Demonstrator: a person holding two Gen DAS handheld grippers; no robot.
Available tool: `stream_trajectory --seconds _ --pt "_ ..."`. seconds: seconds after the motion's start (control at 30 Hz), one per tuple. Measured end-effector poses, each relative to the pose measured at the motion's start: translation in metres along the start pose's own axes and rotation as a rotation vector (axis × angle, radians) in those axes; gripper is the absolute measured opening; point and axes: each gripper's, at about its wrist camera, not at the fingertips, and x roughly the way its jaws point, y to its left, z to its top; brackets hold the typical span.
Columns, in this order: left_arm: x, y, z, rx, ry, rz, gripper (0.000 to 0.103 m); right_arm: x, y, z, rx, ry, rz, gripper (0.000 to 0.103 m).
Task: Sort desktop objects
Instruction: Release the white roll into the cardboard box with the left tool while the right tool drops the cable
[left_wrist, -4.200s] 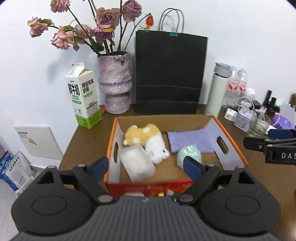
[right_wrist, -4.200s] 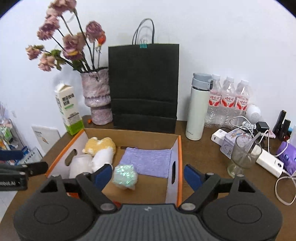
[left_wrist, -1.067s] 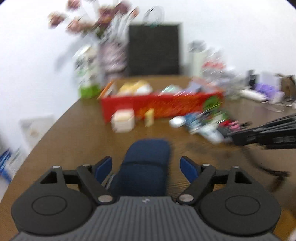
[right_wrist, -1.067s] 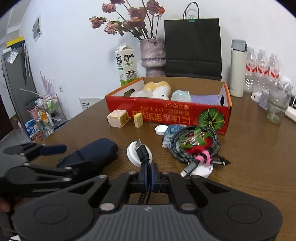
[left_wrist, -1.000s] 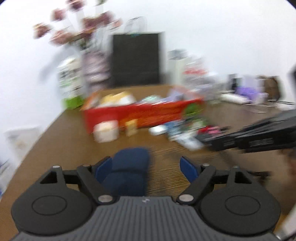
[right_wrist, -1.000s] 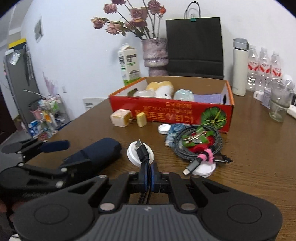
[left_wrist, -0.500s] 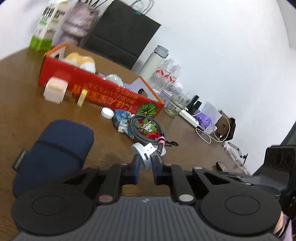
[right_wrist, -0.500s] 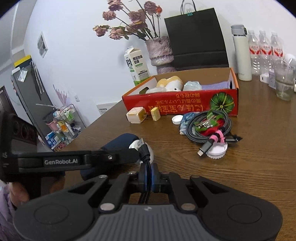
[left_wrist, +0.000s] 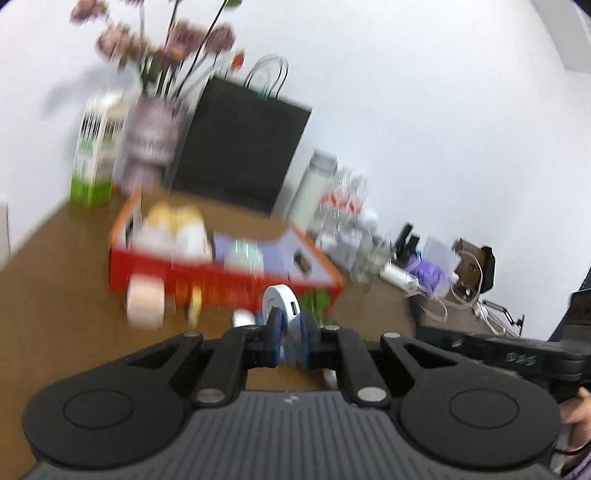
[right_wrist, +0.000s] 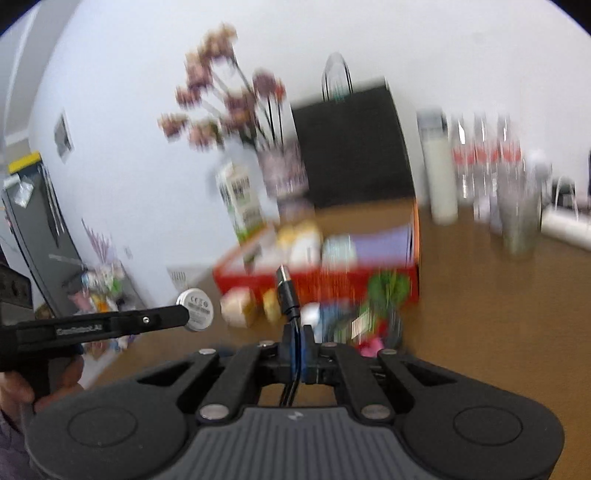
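Two hand-held grippers: puck (left_wrist: 279, 300) left, cable (right_wrist: 287, 295) right

Brown wooden table (left_wrist: 55, 295), red box (left_wrist: 221, 273), milk carton (left_wrist: 96, 155), black bag (left_wrist: 240, 147)

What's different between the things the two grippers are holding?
The left gripper is shut on a white puck; the right gripper is shut on a black cable. The puck is a flat round disc held on edge; the cable is thin, and its plug end sticks up past the fingers. The puck has a small port in its rim; the cable ends in a metal connector. Both are held clear of the table.
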Motion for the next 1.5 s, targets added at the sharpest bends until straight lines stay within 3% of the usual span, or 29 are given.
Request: stream_trajectory --seconds 0.2,0.3,0.4,0.57,0.7,0.87,1.03,1.13,1.17,1.23,1.27,1.33,1.43,1.5 --pt "0.037 -0.014 0.077 0.102 -0.016 0.052 0.011 0.002 -0.003 0.086 -0.02 -0.152 0.01 0.001" --pt "0.067 -0.016 0.109 0.13 0.007 0.07 0.011 0.019 -0.007 0.126 -0.006 -0.184 0.034 0.001" --pt "0.108 -0.011 0.133 0.141 0.05 0.086 0.011 0.054 -0.015 0.162 0.009 -0.179 0.002 0.001" --pt "0.197 0.013 0.138 0.125 0.162 0.13 0.011 0.152 -0.037 0.19 0.018 -0.062 -0.077 0.001" --pt "0.265 0.04 0.12 0.093 0.27 0.173 0.011 0.236 -0.068 0.176 0.078 0.118 -0.13 0.001" --pt "0.317 0.059 0.104 0.093 0.345 0.223 0.011 0.311 -0.095 0.147 0.12 0.282 -0.197 0.001" --pt "0.348 0.064 0.1 0.066 0.407 0.279 0.013 0.358 -0.118 0.129 0.193 0.408 -0.235 0.003" --pt "0.339 0.065 0.106 0.037 0.375 0.247 0.034 0.365 -0.125 0.121 0.223 0.448 -0.258 0.014" --pt "0.339 0.067 0.111 0.048 0.367 0.244 0.038 0.364 -0.126 0.121 0.227 0.454 -0.273 0.016" --pt "0.326 0.067 0.117 0.064 0.364 0.236 0.04 0.354 -0.126 0.125 0.23 0.438 -0.273 0.03" --pt "0.323 0.067 0.121 0.065 0.368 0.24 0.044 0.349 -0.126 0.13 0.231 0.428 -0.264 0.031" --pt "0.308 0.067 0.129 0.071 0.365 0.265 0.054 0.335 -0.122 0.14 0.215 0.408 -0.277 0.04" --pt "0.286 0.067 0.138 0.065 0.343 0.353 0.081 0.313 -0.106 0.152 0.149 0.371 -0.31 0.054" --pt "0.274 0.067 0.142 0.058 0.339 0.394 0.082 0.299 -0.094 0.156 0.11 0.365 -0.31 0.056"
